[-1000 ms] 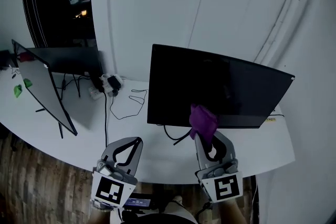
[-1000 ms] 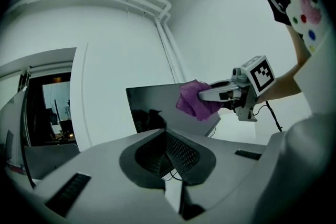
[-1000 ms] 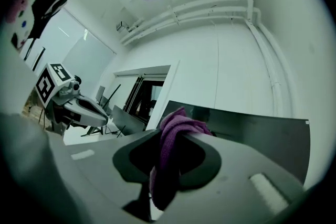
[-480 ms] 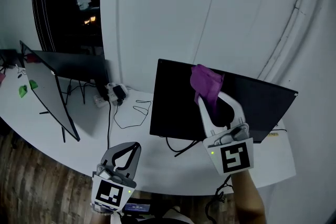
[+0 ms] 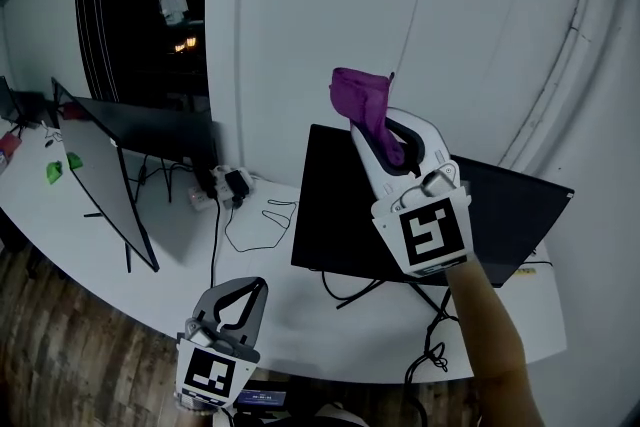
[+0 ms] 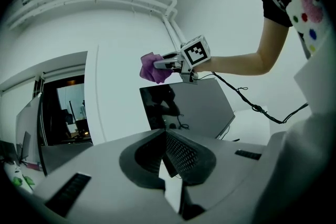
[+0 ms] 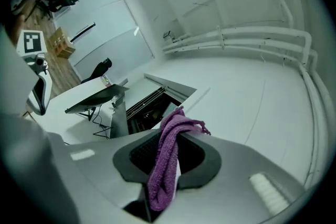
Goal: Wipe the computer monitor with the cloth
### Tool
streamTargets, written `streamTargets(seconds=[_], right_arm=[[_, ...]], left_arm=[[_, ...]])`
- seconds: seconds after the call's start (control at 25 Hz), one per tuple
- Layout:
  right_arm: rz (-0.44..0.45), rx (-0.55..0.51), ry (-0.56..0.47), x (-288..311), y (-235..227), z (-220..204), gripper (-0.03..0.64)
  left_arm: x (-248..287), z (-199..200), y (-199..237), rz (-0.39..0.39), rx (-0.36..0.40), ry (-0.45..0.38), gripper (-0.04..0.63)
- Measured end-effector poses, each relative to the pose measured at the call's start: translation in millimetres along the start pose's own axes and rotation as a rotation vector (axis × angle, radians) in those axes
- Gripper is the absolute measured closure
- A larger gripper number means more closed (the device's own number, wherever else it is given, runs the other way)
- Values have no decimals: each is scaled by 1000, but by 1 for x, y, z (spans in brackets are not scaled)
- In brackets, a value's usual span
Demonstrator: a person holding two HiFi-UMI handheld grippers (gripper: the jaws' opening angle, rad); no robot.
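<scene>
Purple cloth (image 7: 165,165) is clamped between the jaws of my right gripper (image 5: 375,120). In the right gripper view the cloth lies lengthwise along the jaws as a folded strip. It runs from the base of the jaws up past the tips, where a loose bunch spills out. In the head view that bunched end points up and to the left, with the white wall (image 5: 480,25) behind it.

I am holding the right gripper raised above the top edge of the computer monitor (image 5: 340,215). From the left gripper view the cloth sits over the monitor's upper left corner and looks apart from the screen, though I cannot be sure of the gap.

The monitor stands upright on the white desk (image 5: 290,320). Its long axis runs along the desk and its dark screen faces me.

My left gripper (image 5: 250,287) hangs low at the near edge of the desk, well apart from the monitor. Its jaws are pressed together at the tips and point toward the screen.

A second monitor (image 5: 105,185) stands further left, turned edge-on. Black cables (image 5: 250,220) trail across the desk between the two.
</scene>
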State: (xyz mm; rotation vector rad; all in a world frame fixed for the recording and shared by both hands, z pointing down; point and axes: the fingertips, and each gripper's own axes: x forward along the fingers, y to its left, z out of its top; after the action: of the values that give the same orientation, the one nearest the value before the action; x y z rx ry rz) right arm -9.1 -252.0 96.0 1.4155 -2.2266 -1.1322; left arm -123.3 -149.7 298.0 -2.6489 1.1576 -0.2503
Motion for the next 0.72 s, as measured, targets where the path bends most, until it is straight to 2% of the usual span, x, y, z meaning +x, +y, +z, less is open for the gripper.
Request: streamTargets(seconds=[0.12,0.56,0.72], right_arm=[[46,-53,1,20,0,-1,537],[244,-251,106,69,25,-38,537],[309,-282,129,74,35,-50,537]], left_arm=[[-2,0,0,16,-4,9,590],[-10,-3,5,83,-1,36,590],[-14,-7,6,112,-12,52,591]])
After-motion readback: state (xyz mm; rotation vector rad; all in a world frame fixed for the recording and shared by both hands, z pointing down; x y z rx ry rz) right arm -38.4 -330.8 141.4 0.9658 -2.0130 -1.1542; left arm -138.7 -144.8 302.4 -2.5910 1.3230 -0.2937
